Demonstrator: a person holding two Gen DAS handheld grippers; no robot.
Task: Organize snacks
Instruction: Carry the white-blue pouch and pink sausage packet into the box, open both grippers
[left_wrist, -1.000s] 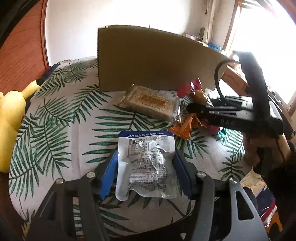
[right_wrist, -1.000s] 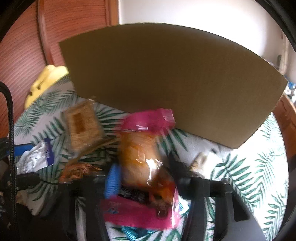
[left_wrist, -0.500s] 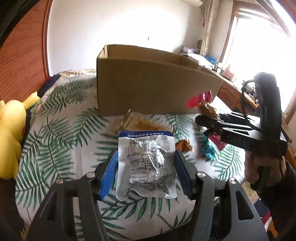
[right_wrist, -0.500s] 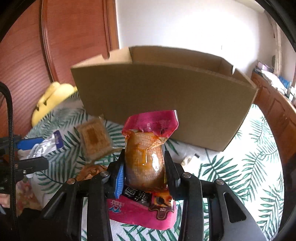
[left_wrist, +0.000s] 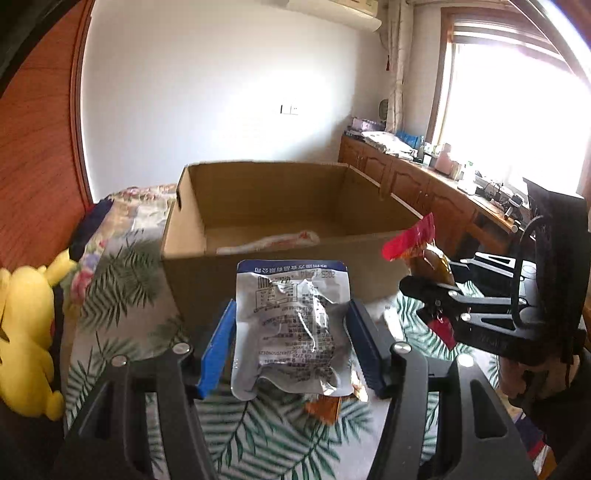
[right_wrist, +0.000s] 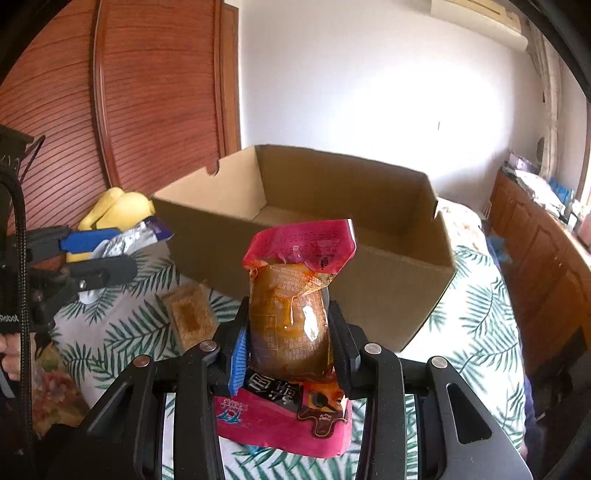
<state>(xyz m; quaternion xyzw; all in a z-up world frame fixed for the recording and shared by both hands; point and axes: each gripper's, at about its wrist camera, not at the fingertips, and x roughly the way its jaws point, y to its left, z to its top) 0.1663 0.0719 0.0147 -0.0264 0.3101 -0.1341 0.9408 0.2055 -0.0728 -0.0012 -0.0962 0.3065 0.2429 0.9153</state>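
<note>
Silver pouch (left_wrist: 291, 325) upright in left jaws, red pouch (right_wrist: 291, 314) upright in right.

left tool (left_wrist: 291, 345) grips silver pouch (left_wrist: 291, 325) | cardboard box (left_wrist: 280, 221) open beyond | right tool (left_wrist: 424, 284) holds pink packet (left_wrist: 417, 240)

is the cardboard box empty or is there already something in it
Not empty. In the left wrist view, the open cardboard box already holds one pale, red-printed snack packet lying on its floor near the front wall. The rest of the floor is hidden.
</note>
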